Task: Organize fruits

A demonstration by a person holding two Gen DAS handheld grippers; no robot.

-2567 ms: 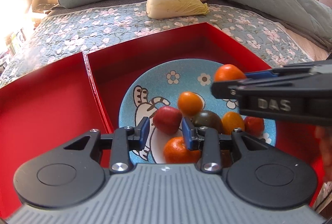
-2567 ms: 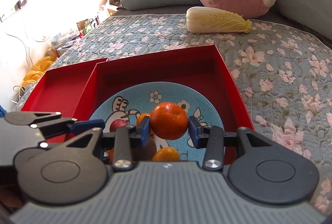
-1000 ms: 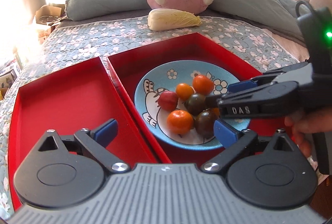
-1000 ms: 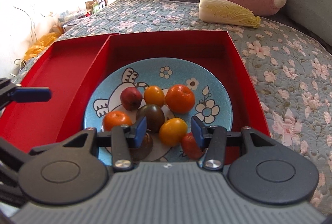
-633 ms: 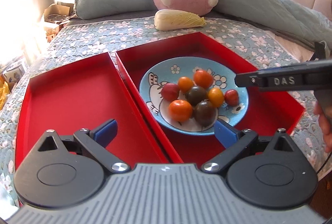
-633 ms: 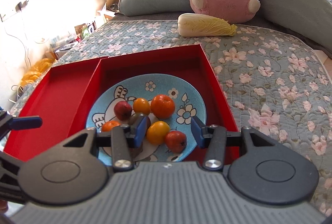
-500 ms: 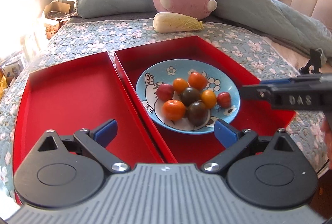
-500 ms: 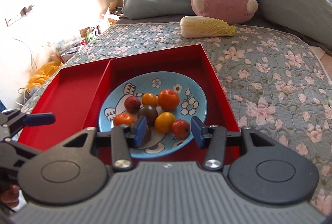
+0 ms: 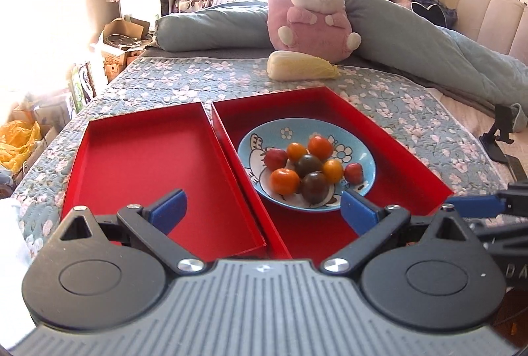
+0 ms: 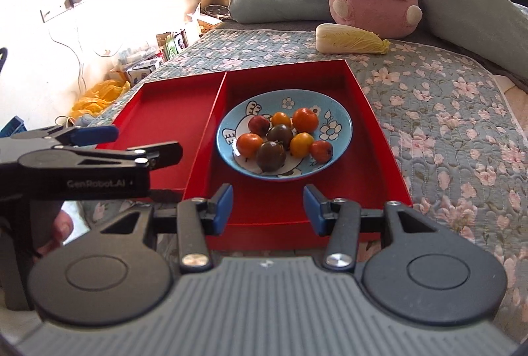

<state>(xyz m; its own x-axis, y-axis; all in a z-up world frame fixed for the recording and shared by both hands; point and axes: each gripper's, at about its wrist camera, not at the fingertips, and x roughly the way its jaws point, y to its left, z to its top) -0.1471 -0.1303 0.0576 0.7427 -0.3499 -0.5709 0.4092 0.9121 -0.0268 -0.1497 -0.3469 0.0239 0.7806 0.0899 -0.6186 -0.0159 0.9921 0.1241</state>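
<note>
So both tools sat spread with nothing in them: left tool (image 9: 262,209), right tool (image 10: 268,207). The tomatoes (image 10: 280,138) were piled on the blue plate (image 10: 340,121) just ahead of them, in the red tray (image 10: 373,112).

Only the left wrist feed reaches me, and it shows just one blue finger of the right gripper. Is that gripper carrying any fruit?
Observer: No. The right gripper is open and empty.
Operator: Where is it?
Observer: It hangs short of the near wall of the red tray that holds the blue plate.
Operator: And mine, seen from outside?
Observer: The left gripper shows side-on, open, in front of the near edge of the left tray.
</note>
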